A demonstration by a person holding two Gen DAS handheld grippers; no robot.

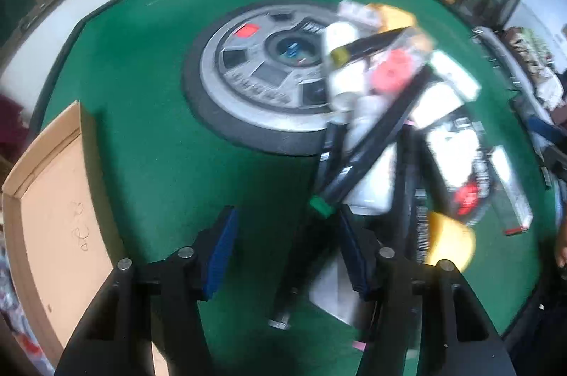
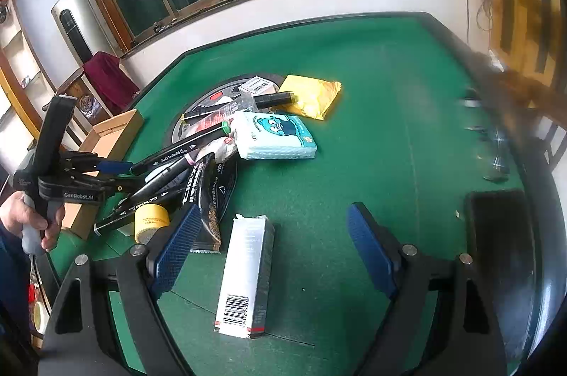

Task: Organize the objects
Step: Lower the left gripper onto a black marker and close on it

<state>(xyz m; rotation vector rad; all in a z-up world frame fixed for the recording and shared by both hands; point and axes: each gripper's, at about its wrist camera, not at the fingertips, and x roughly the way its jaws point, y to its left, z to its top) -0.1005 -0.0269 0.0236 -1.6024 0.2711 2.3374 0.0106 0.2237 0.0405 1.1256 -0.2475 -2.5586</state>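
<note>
My left gripper (image 1: pixel 287 248) half-closed around nothing, right gripper (image 2: pixel 273 245) wide apart empty; brown cardboard box (image 1: pixel 53 216) empty, clutter beside it unsorted.

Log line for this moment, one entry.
left gripper open, over markers | right gripper open, empty, over white carton | cardboard tray at table edge
</note>
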